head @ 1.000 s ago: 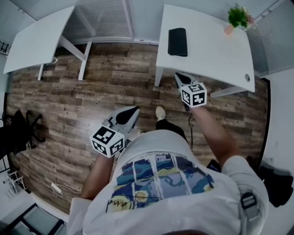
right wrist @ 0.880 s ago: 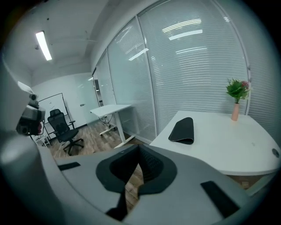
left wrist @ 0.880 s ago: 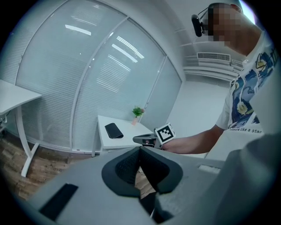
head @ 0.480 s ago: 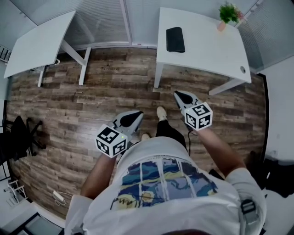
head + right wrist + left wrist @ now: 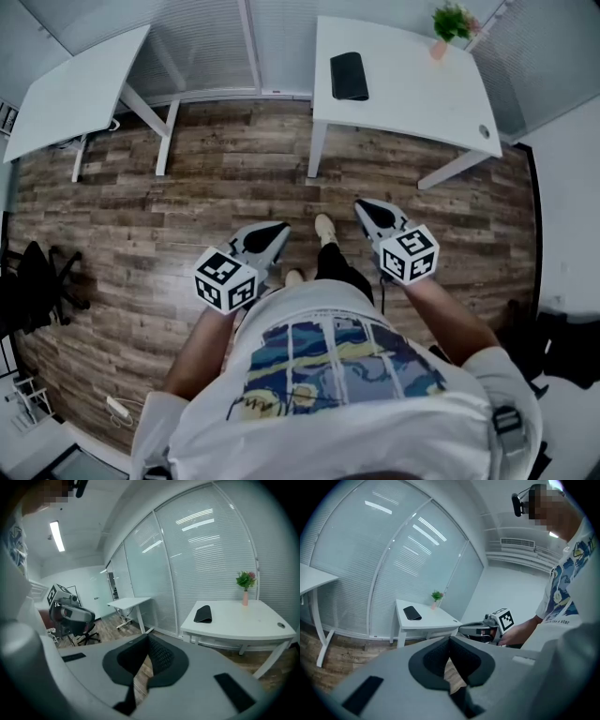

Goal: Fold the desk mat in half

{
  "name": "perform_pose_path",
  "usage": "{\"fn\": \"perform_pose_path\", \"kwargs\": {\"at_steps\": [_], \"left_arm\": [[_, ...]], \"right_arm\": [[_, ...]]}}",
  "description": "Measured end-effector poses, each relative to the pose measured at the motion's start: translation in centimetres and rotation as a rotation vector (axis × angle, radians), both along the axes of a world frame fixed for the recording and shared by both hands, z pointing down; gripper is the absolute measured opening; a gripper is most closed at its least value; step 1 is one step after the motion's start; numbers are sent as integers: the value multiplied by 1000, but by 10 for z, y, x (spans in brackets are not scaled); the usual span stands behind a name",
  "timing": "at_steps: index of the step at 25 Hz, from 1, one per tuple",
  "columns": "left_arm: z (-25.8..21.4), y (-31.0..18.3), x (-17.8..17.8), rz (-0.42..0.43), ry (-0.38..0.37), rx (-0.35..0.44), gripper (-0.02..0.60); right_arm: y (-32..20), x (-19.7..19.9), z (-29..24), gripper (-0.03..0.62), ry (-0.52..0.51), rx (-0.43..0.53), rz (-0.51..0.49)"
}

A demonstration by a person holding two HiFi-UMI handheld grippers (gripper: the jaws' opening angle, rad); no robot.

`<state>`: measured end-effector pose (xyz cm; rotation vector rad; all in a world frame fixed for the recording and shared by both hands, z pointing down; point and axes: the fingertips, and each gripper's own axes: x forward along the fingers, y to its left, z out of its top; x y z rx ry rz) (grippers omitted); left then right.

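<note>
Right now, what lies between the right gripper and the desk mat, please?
Only bare wood floor, then bare white desk top up to the desk mat; the head view shows it.

Both grippers, left gripper (image 5: 275, 231) and right gripper (image 5: 366, 210): grey matt plastic shells, smooth. Pads (image 5: 161, 658) are black with a fine knurled texture, rubbery-looking; same on the left pads (image 5: 464, 660). Marker cubes (image 5: 225, 279): white, matt, black printed squares.

Floor (image 5: 187, 206) under both grippers: wood-look planks, weathered grain, low sheen.

Desk (image 5: 412, 89) ahead of the right gripper: smooth white top, matt, white legs. Desk mat (image 5: 348, 75) on it: black, matt, looks soft; exact material can't be told.

Glazed partition (image 5: 206, 550) beyond the desk: glossy glass with light reflections, slatted blinds behind it.

Shirt (image 5: 337, 361) behind the grippers: printed cloth.
</note>
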<state>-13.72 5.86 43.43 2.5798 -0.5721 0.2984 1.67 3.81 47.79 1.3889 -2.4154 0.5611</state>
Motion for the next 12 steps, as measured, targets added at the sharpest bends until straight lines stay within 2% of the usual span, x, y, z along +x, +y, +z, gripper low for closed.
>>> {"fn": "perform_pose_path", "kwargs": {"at_steps": [12], "left_arm": [[1, 14, -5, 13, -10, 4, 3]], "right_arm": [[23, 1, -18, 0, -9, 29, 29]]}}
